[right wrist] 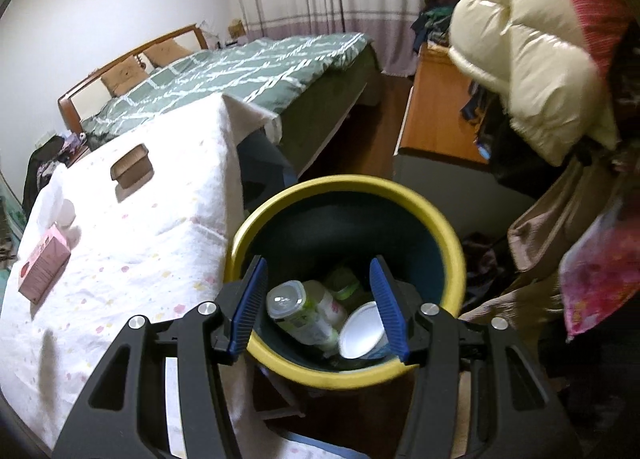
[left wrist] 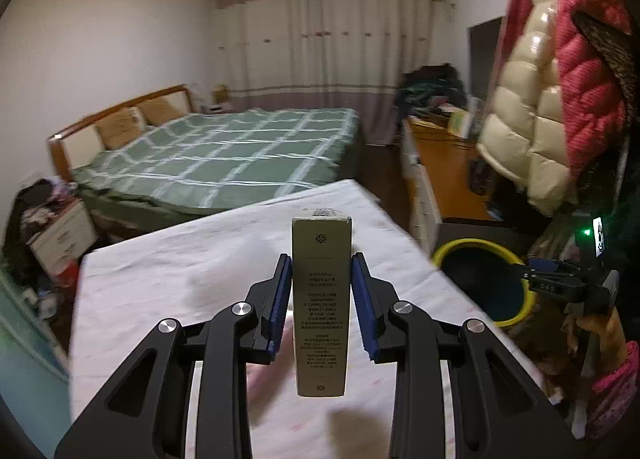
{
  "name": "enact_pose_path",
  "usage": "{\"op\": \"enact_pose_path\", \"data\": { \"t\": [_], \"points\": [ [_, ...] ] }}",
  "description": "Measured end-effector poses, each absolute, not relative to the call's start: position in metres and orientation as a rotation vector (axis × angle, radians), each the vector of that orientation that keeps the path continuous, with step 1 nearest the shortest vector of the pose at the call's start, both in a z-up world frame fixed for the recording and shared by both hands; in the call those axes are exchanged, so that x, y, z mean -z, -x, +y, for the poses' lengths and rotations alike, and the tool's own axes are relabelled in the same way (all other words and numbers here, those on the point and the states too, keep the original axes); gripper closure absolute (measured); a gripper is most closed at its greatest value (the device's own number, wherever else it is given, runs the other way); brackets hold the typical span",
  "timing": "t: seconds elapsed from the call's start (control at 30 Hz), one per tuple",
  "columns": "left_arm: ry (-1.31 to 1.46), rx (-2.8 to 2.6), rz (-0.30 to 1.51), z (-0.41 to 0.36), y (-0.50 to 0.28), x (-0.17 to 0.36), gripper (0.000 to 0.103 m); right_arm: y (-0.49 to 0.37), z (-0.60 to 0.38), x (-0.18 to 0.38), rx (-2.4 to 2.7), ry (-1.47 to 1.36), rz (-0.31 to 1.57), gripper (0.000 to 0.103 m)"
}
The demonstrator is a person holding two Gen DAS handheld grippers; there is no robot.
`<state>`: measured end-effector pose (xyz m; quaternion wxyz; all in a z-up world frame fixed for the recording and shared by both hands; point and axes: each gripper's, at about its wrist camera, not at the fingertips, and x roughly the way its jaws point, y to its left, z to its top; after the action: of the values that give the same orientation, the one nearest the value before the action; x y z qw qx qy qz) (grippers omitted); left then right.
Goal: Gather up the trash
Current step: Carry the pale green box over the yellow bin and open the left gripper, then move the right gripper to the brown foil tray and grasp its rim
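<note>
Left gripper [left wrist: 320, 299] has its blue fingers [left wrist: 280, 299] clamped on a tall olive-gold carton [left wrist: 320, 299], printed side up, held lengthwise above the surface [left wrist: 160, 279]. The carton's far end sticks out past the fingertips, its near end runs back between the black linkages. The white floral cloth below it looks bare in the left wrist view, motion-blurred.

The surface's right edge runs diagonally toward the yellow-rimmed bin [left wrist: 480, 283], which sits just beside and below that edge. The right gripper's body shows at the far right of this view, over the bin.

Right gripper [right wrist: 320, 307] hangs right above the bin [right wrist: 360, 187], fingers [right wrist: 250, 307] spread wide apart, gripping nothing. Bin mouth is open and unobstructed from above. Inside: a green-and-white bottle [right wrist: 304, 311] lying on its side, a white cup [right wrist: 360, 331] tilted against the near wall, something green behind them, too dark to name.

On the surface [right wrist: 140, 259] in the right wrist view: a pink box [right wrist: 44, 267] near the left edge, a pale round item just behind it (blurred), a brown box [right wrist: 132, 171] farther back, well apart from the pink one. The cloth hangs over the edge next to the bin.

Behind: green plaid bed [right wrist: 240, 71], a floor gap between bed and wooden desk [right wrist: 436, 115]. Puffy cream jacket [right wrist: 532, 59] hangs close on the right, crowding that side.
</note>
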<state>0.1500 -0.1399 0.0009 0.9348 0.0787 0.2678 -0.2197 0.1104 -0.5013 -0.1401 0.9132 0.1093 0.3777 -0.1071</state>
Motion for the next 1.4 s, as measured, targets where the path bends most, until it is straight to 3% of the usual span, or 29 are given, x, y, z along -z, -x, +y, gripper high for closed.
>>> {"op": "enact_pose_path", "data": {
  "t": [0.7,1.0,1.07,1.3,1.4],
  "points": [
    [-0.295,0.834,0.715,-0.413,-0.192,0.075,0.072,-0.041,-0.568,0.133,0.313,-0.282,0.739,0.052],
    [-0.359,0.835,0.807,-0.460,-0.206,0.123,0.071,-0.037,-0.570,0.149,0.311,-0.294,0.776,0.051],
    [-0.351,0.827,0.800,-0.456,-0.206,0.122,0.060,-0.038,-0.569,0.150,0.310,-0.297,0.779,0.051],
    [-0.261,0.774,0.741,-0.395,-0.199,0.083,0.043,-0.044,-0.556,0.150,0.280,-0.289,0.785,0.050],
    [-0.220,0.719,0.705,-0.348,-0.187,0.064,0.031,-0.051,-0.546,0.152,0.260,-0.281,0.792,0.050]
  ]
}}
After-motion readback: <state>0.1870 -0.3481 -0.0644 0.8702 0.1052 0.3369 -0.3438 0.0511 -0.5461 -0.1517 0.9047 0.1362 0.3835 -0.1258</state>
